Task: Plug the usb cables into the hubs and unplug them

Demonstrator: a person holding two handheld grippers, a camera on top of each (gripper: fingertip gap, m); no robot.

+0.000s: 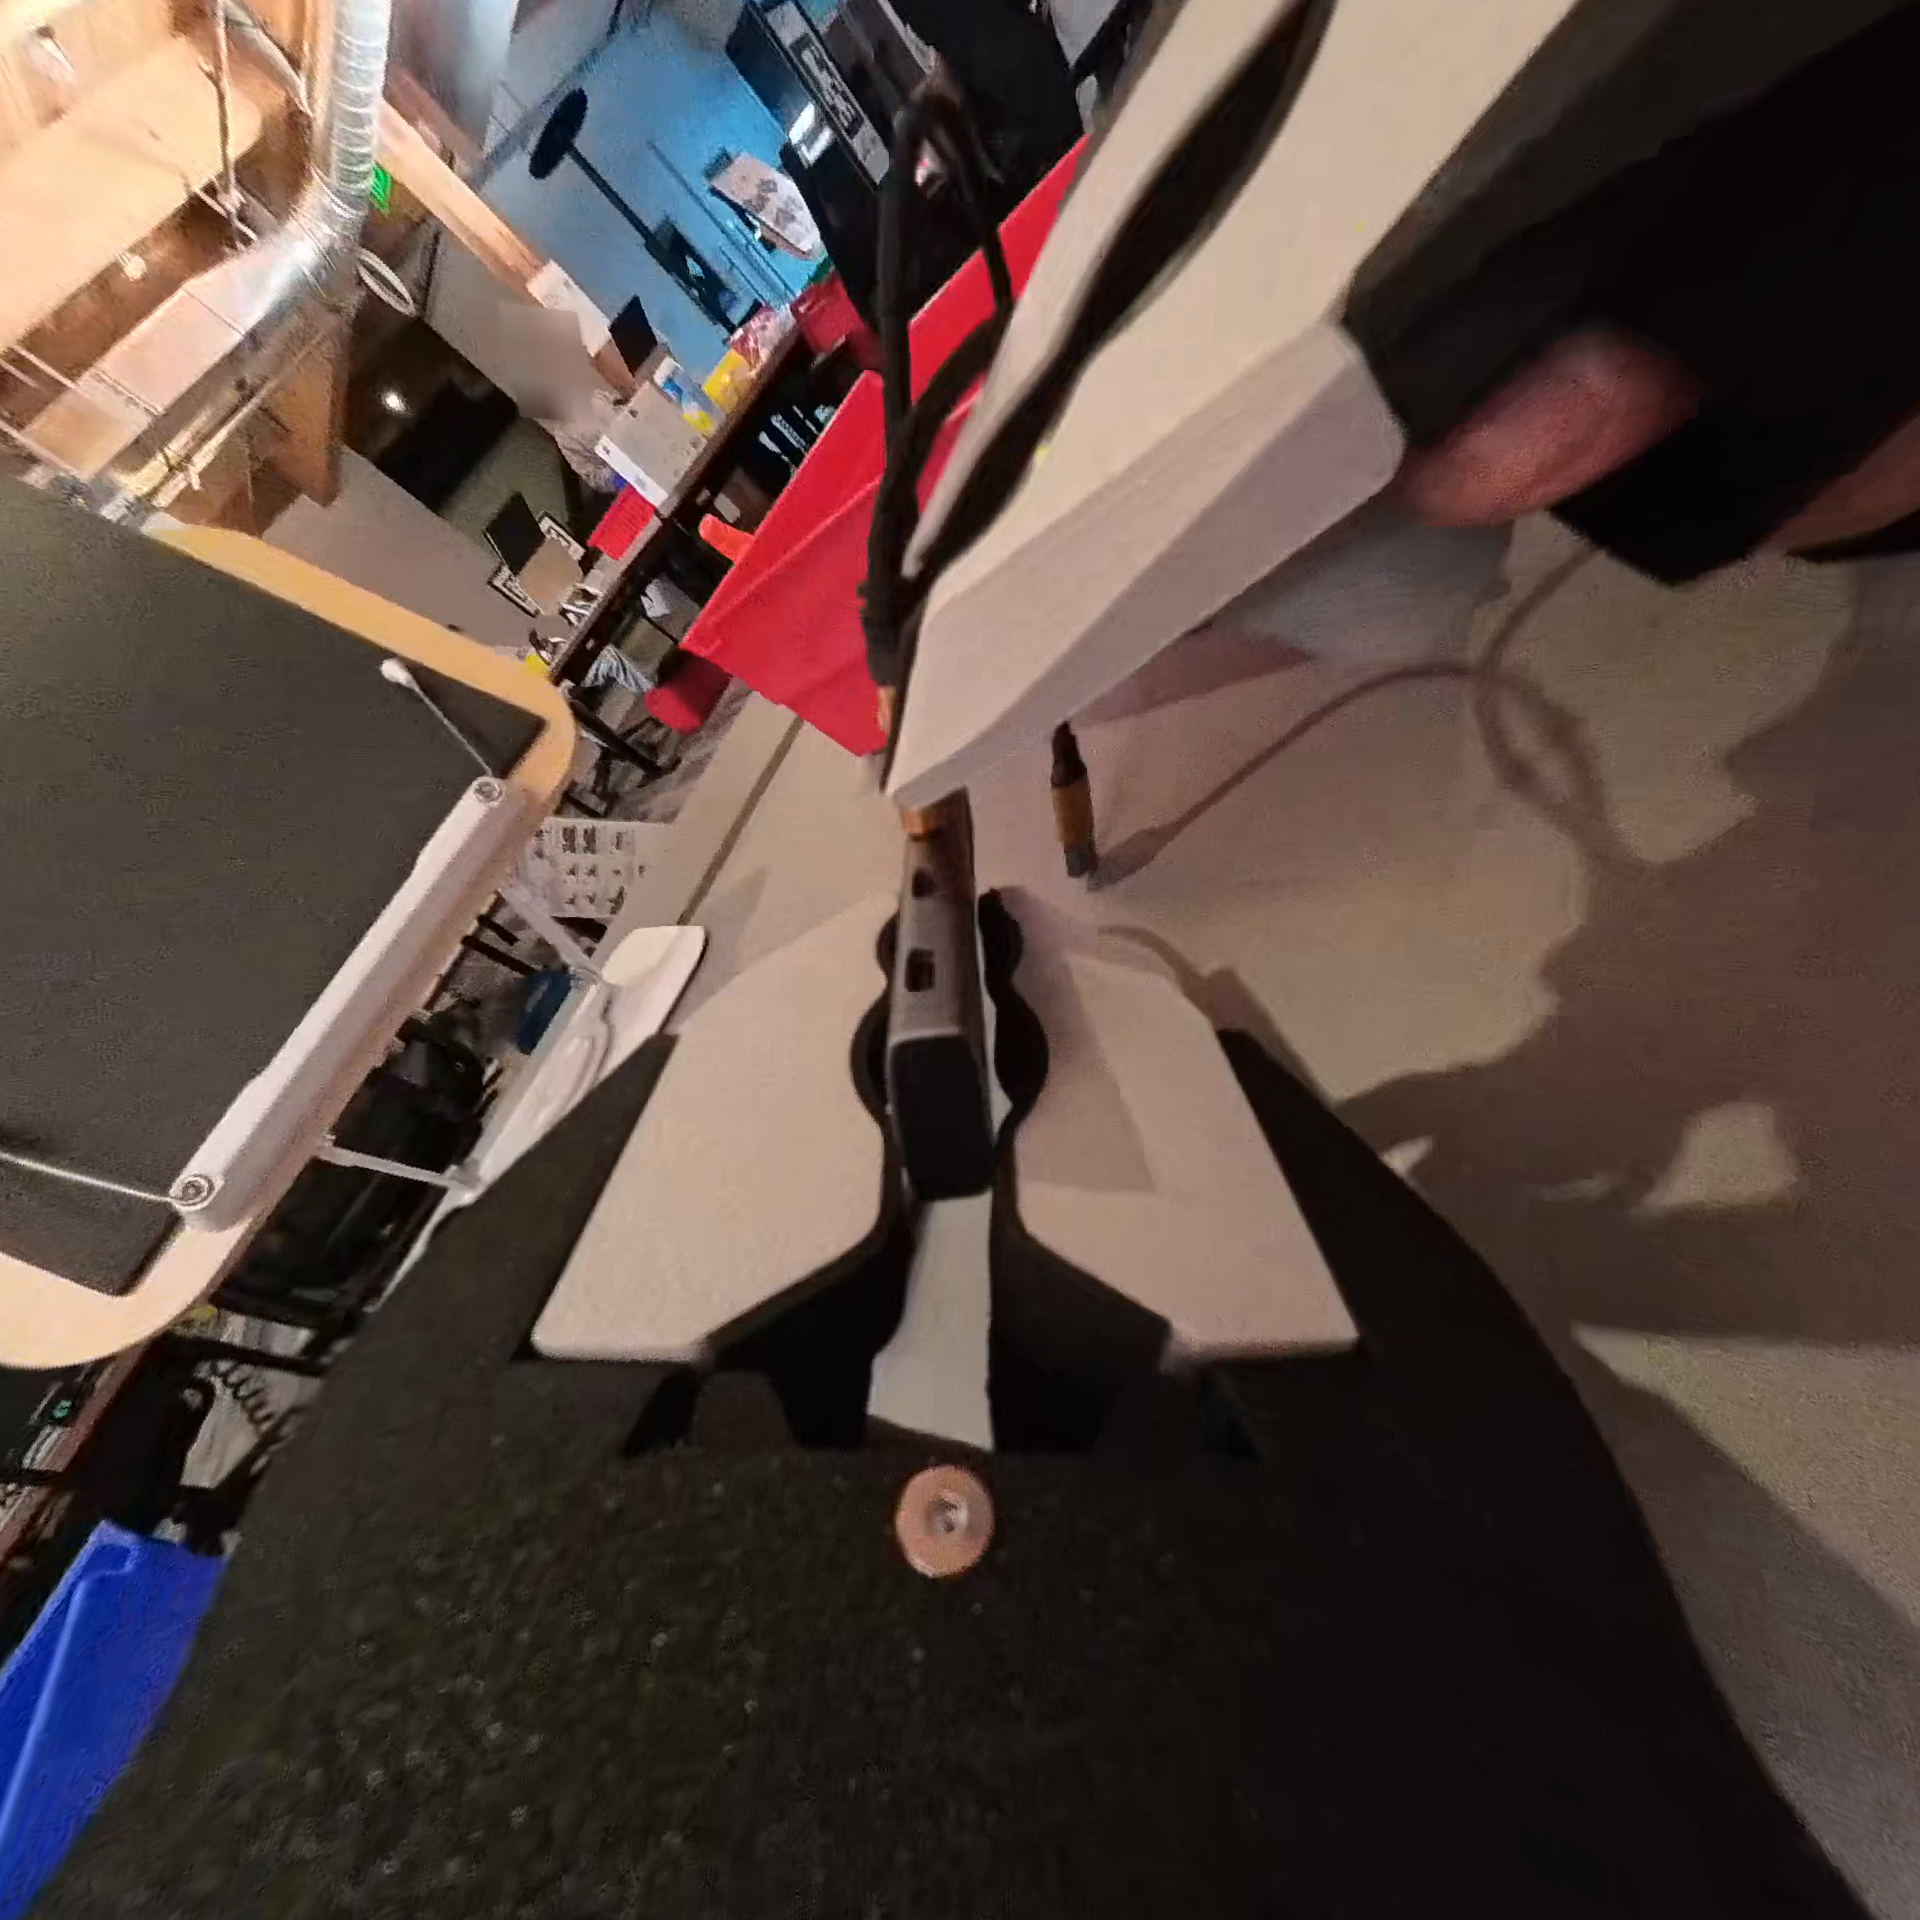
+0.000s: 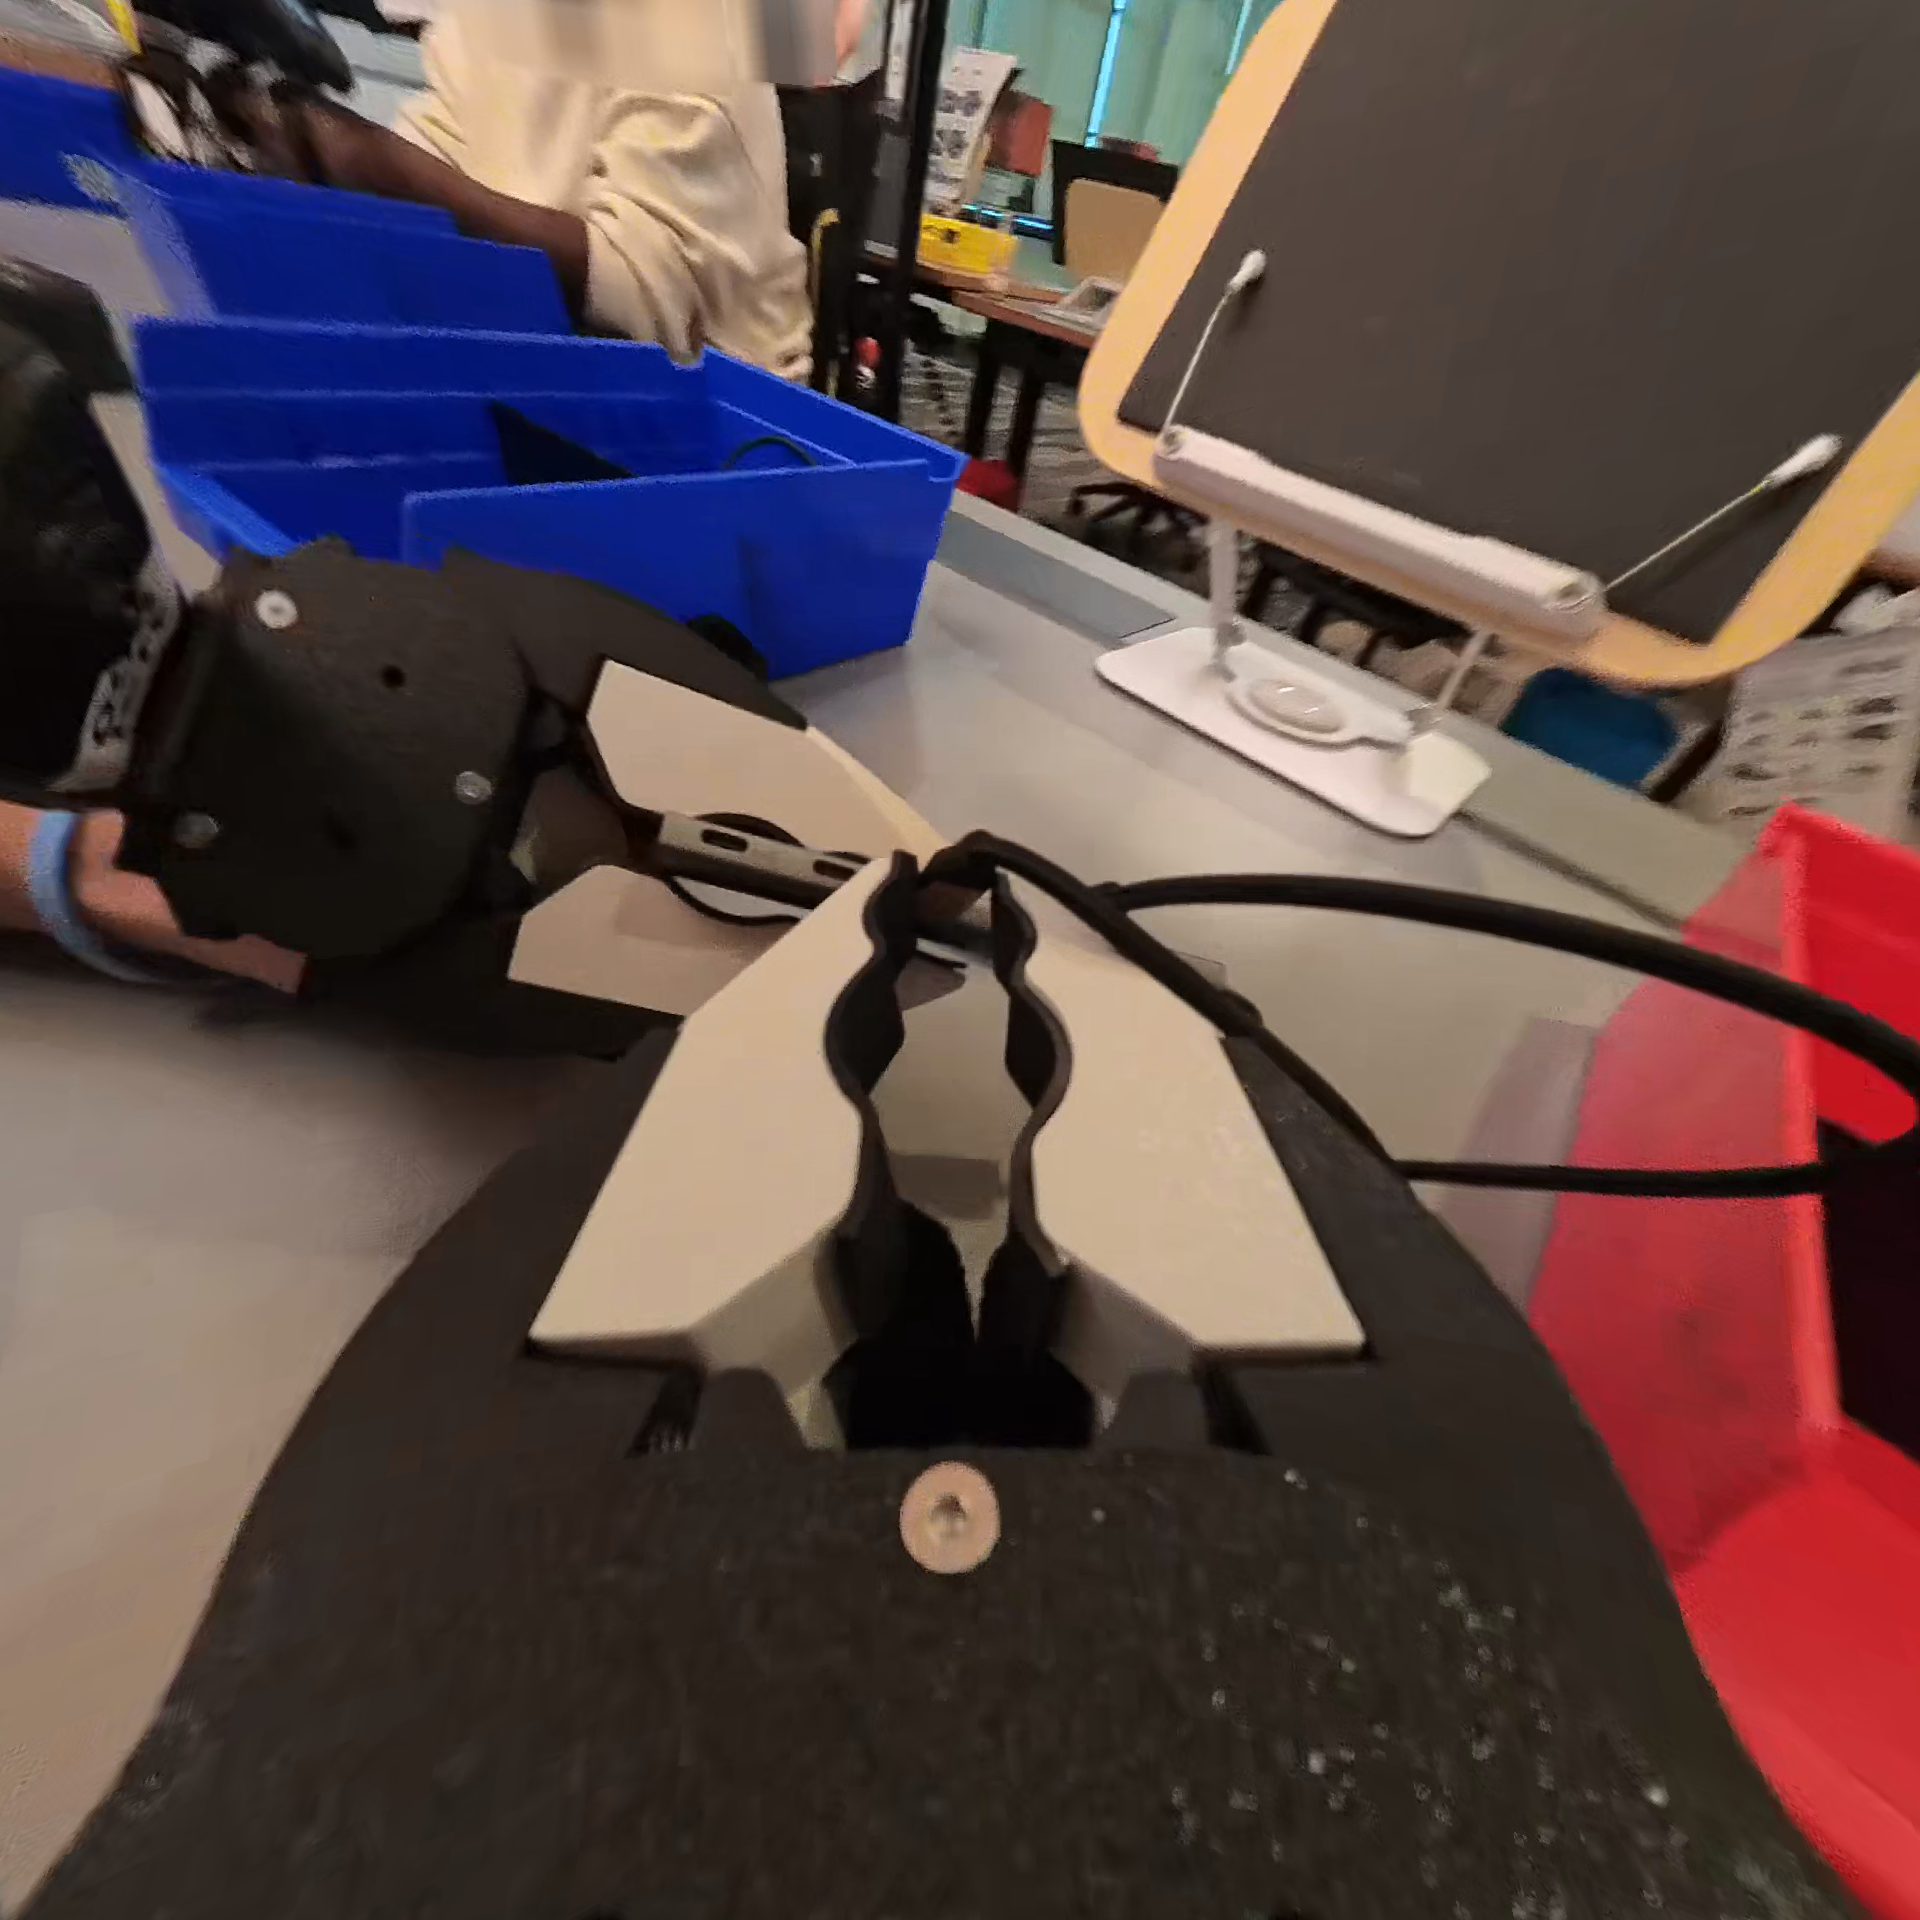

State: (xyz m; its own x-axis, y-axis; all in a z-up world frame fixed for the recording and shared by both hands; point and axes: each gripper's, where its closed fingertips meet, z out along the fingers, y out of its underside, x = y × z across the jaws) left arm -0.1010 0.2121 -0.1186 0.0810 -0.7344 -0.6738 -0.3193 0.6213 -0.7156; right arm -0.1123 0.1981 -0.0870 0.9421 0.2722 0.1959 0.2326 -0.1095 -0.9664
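My left gripper (image 1: 940, 935) is shut on a slim grey metal hub (image 1: 935, 1049) with small ports along its side, held tilted over the grey table (image 1: 1351, 831). In the right wrist view the same hub (image 2: 758, 847) sticks out of the left gripper (image 2: 623, 821) toward my right gripper (image 2: 948, 883). The right gripper is shut at its tips on the plug end of a black cable (image 2: 1455, 904). The plug sits right at the hub's free end (image 1: 928, 826). The cable (image 1: 899, 416) runs back along the right gripper's finger (image 1: 1122, 499) and loops off to the right.
Blue bins (image 2: 665, 540) stand at the table's back left, with a person's arm over them. A red bin (image 2: 1714, 1299) is close on the right, with the cable over its rim. A black board on a white stand (image 2: 1351, 748) stands behind. A thin cord (image 1: 1351, 707) lies on the table. Left and right tips are no more than a few centimetres apart.
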